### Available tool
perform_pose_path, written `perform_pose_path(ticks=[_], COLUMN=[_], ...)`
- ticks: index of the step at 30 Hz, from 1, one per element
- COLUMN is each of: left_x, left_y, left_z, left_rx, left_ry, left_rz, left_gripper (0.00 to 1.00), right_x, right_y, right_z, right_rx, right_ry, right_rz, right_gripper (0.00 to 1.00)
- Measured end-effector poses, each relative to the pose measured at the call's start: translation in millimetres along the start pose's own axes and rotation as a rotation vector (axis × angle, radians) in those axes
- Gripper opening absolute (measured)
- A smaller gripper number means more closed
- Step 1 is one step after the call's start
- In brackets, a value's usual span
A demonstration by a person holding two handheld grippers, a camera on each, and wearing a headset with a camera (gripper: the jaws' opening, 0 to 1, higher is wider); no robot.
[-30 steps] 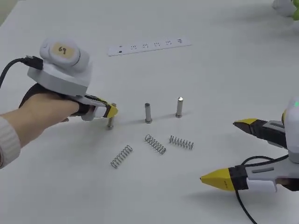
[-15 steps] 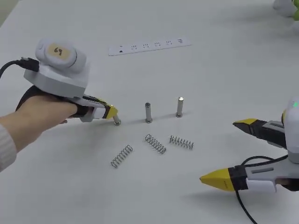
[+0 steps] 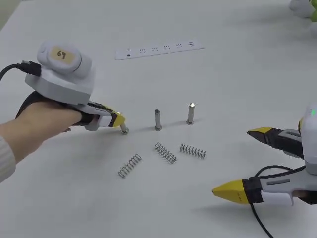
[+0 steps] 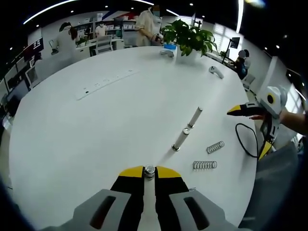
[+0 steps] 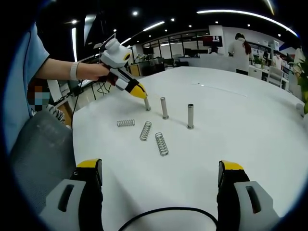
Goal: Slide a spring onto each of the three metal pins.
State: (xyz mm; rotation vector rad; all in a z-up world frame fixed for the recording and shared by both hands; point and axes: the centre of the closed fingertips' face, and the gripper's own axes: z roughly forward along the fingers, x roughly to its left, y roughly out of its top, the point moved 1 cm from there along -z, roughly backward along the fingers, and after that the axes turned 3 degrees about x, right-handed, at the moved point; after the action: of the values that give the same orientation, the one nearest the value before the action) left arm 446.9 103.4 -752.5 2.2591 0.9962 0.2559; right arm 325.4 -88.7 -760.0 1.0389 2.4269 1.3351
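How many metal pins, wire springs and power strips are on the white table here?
Silver metal pins: 3, the first clamped by the left gripper
Coiled wire springs: 3, all lying loose
White power strip: 1
Total: 7

Your right gripper (image 5: 160, 166) holds its yellow-tipped jaws wide apart above a black cable (image 5: 168, 211). On the white table (image 5: 250, 125) three pins stand upright in a row: first pin (image 5: 147, 104), second pin (image 5: 164, 108), third pin (image 5: 190, 116). Your left gripper (image 5: 139, 91) touches the first pin's top. Between the pins and the table's near edge lie the left spring (image 5: 125, 123), middle spring (image 5: 145, 130) and right spring (image 5: 161, 143), all flat.
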Motion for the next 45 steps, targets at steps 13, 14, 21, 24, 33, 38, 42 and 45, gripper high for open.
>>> perform_pose_path(ticks=[13, 14, 21, 24, 33, 38, 42, 45], left_x=[-1.6, -1.5, -2.8, -3.5, -4.1, -2.8, -4.0, -5.0], left_y=[-2.0, -1.9, -2.0, -1.9, -4.1, -3.9, -4.4, -5.0], left_z=[3.1, 3.0, 3.6, 4.2, 6.5, 7.2, 7.3, 7.0], left_rx=[0.005, 0.004, 0.000, 0.002, 0.009, 0.006, 0.005, 0.000], left_ry=[-0.007, -0.007, -0.017, -0.018, -0.019, -0.016, -0.021, -0.021], left_rz=[0.004, 0.005, 0.009, 0.018, 0.022, 0.029, 0.036, 0.042], left_gripper=[0.00, 0.00, 0.00, 0.00, 0.05, 0.11, 0.18, 0.25], right_x=[0.5, 0.7, 0.7, 1.0, 0.4, 0.9, 1.7, 1.8], right_y=[-1.6, -1.5, -1.3, -1.6, -3.3, -4.0, -3.6, -3.1], right_z=[-0.4, -0.4, -0.5, -0.6, -0.6, -0.2, 0.6, 0.8], right_rx=[0.000, 0.000, 0.000, 0.000, 0.004, 0.007, 0.006, 0.005], right_ry=[0.000, 0.000, 0.001, 0.002, 0.000, 0.001, 0.003, 0.002], right_rz=[0.003, 0.002, 0.003, 0.003, 0.005, 0.004, 0.003, 0.002], right_gripper=[0.99, 0.99, 0.99, 0.99, 0.99, 0.99, 0.99, 0.99])
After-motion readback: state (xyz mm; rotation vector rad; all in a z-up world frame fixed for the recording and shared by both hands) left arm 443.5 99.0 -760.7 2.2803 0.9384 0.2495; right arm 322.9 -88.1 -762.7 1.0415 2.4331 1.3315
